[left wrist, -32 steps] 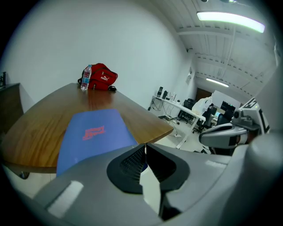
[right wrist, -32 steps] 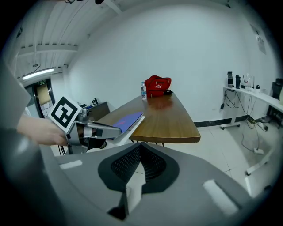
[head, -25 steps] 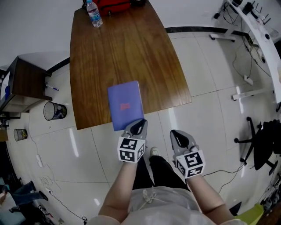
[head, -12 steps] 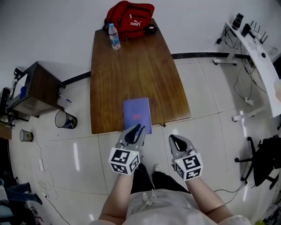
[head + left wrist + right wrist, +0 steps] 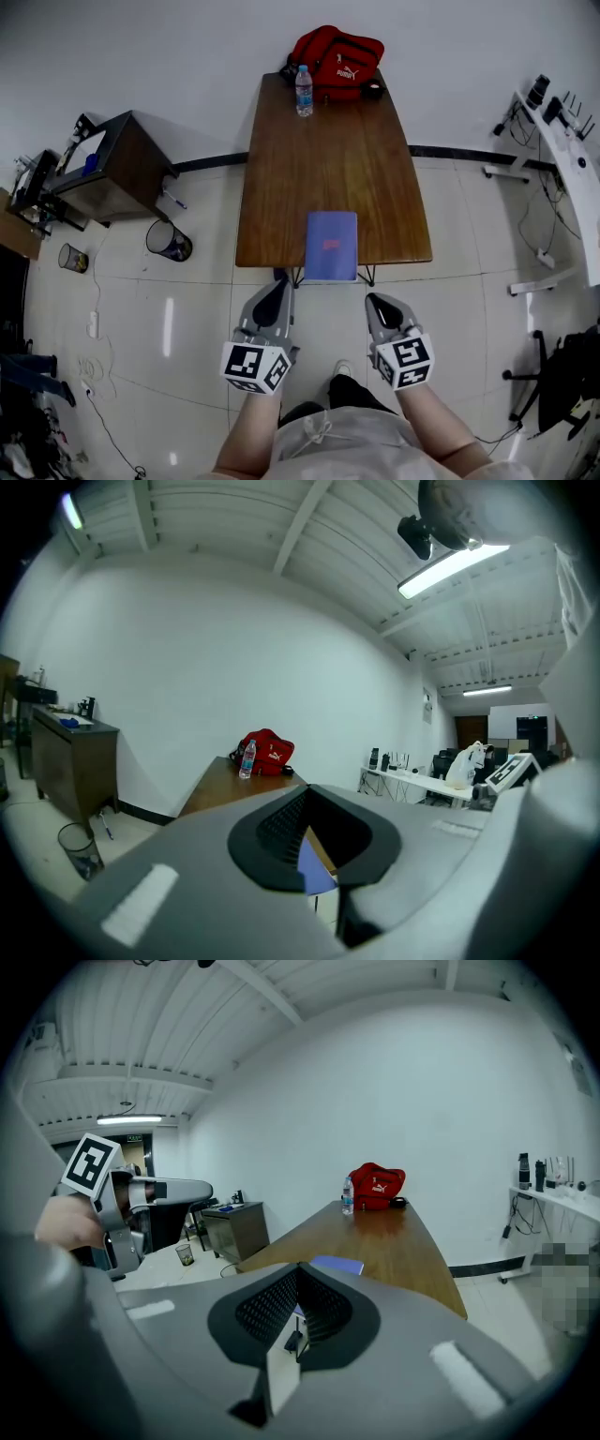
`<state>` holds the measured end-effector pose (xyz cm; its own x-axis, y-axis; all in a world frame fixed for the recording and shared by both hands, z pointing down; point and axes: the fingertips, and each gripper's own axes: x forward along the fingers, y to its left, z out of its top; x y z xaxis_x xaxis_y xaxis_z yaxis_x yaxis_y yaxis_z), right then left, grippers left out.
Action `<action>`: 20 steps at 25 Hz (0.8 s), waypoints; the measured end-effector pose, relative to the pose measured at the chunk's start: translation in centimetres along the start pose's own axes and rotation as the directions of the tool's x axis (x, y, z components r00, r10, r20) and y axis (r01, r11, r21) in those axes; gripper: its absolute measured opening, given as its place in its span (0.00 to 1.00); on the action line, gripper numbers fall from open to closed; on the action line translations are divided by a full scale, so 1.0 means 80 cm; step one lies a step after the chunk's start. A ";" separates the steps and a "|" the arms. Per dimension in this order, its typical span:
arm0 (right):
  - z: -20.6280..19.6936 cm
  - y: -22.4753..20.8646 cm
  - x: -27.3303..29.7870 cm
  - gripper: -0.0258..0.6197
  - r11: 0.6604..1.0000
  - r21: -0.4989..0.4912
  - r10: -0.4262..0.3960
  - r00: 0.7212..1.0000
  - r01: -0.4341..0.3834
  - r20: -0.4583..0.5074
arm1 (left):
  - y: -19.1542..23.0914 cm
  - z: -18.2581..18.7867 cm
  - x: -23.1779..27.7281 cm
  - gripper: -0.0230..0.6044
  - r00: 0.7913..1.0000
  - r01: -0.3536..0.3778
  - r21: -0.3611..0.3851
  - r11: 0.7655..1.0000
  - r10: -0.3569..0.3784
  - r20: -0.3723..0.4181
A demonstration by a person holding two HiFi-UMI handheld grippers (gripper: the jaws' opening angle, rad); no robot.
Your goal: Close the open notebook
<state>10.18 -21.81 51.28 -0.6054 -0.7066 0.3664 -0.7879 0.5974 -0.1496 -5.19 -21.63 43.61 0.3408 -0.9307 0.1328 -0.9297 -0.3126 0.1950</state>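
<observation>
The purple notebook (image 5: 331,246) lies closed and flat at the near edge of the brown table (image 5: 328,159), slightly overhanging it. Both grippers hang over the floor on my side of the table, clear of the notebook. My left gripper (image 5: 275,291) is shut with nothing in it, and its tip points toward the table's near left part. My right gripper (image 5: 380,305) also looks shut and empty. In the left gripper view a strip of the notebook (image 5: 314,872) shows past the jaws. The right gripper view has the notebook (image 5: 336,1265) just beyond the jaw tips.
A red bag (image 5: 336,56) and a water bottle (image 5: 304,91) stand at the table's far end. A dark cabinet (image 5: 112,169), a waste bin (image 5: 169,242) and a cup (image 5: 70,256) are on the left. A white desk (image 5: 562,141) lines the right wall.
Both grippers have drawn back from the notebook and risen, the left one leaving its near edge. The whole table has come into view. The notebook has stayed closed and still.
</observation>
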 end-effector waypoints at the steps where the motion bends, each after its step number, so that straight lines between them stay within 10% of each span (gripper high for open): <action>1: 0.002 0.012 -0.003 0.05 1.000 -0.009 0.005 1.000 -0.005 0.005 | 0.001 0.002 -0.014 0.05 1.000 0.002 0.002 1.000 -0.002 0.004; 20: -0.056 0.285 -0.160 0.05 0.993 -0.091 -0.074 0.994 0.081 0.074 | -0.007 -0.031 -0.335 0.05 0.990 0.140 -0.004 0.990 -0.140 0.010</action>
<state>0.47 2.58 47.30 -0.5522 -0.7750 0.3072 -0.8206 0.5704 -0.0359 -13.50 3.97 42.32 0.4659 -0.8798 0.0942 -0.8723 -0.4390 0.2152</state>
